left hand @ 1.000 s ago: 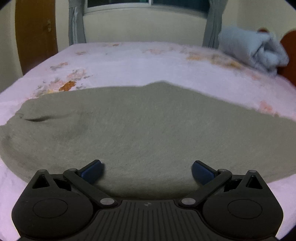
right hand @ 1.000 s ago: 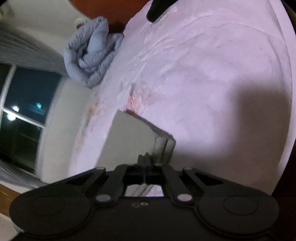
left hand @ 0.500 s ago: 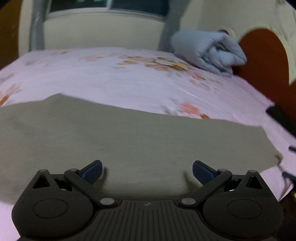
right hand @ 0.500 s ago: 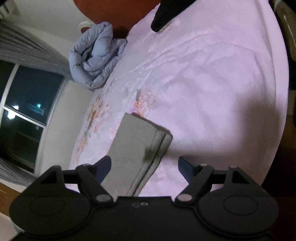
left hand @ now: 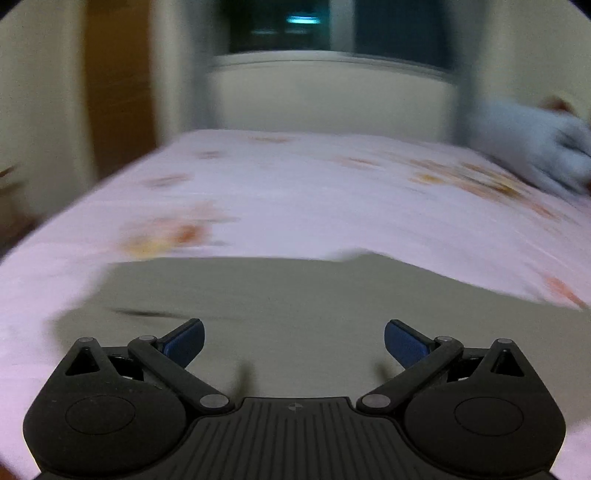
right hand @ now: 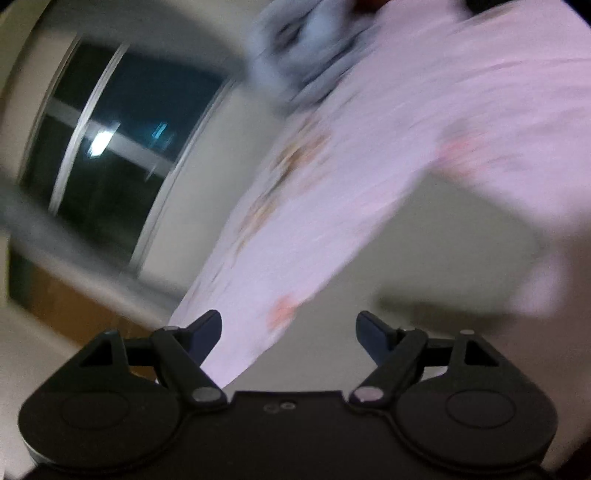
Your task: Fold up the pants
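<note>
Grey-green pants [left hand: 295,295] lie flat on the pink floral bed sheet [left hand: 314,192], filling the lower part of the left wrist view. My left gripper [left hand: 294,341] is open and empty, just above the near part of the pants. In the right wrist view the pants [right hand: 443,266] show as a blurred grey band across the sheet [right hand: 406,129]. My right gripper [right hand: 289,338] is open and empty above the pants, tilted. Both views are motion-blurred.
A rolled light-blue blanket [left hand: 532,147] lies at the far right of the bed and shows in the right wrist view [right hand: 306,48] too. A dark window [left hand: 332,22] and wall stand behind the bed. A brown door [left hand: 118,92] is at the left.
My right gripper opened and let go of the folded pants edge, then swung away over the pants. My left gripper stayed open and swung right, then back left.
</note>
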`<state>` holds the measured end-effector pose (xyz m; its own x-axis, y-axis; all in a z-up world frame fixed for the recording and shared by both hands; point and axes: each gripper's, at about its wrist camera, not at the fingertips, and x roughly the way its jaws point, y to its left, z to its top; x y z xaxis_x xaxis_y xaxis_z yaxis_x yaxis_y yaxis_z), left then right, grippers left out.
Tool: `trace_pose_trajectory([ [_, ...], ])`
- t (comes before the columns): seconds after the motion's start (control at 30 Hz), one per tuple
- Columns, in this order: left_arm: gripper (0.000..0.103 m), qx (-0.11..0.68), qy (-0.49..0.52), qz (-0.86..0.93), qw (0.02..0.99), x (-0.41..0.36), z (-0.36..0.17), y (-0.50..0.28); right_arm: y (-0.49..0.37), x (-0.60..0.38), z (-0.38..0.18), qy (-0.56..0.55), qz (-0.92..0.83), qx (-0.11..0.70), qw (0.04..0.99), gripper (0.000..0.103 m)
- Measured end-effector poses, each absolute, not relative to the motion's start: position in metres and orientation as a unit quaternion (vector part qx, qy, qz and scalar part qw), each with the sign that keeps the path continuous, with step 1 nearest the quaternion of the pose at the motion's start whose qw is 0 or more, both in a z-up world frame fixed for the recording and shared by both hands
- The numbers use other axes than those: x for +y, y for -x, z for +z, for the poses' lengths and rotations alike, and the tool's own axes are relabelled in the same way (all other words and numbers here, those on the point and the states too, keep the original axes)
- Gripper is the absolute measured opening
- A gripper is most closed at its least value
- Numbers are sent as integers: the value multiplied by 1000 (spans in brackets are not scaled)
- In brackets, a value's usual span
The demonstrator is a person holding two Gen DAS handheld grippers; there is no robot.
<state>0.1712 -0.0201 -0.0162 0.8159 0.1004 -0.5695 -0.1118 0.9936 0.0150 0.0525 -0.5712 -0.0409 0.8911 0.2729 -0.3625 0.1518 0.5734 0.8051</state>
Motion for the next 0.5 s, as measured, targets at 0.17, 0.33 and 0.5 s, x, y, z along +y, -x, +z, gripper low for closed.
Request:
trace_pose_trajectory([
  [0.17, 103, 310, 82, 166, 933, 97, -27, -166, -156, -456, -27, -357, 144, 305, 871, 72],
  [0.33, 103, 330, 143, 192, 913, 159, -56, -162, -247, -350, -28, -266, 222, 356, 868, 67],
  [0.5, 103, 348, 188, 165, 904, 175, -77, -182, -311, -287, -39, -211, 245, 399, 858, 64],
])
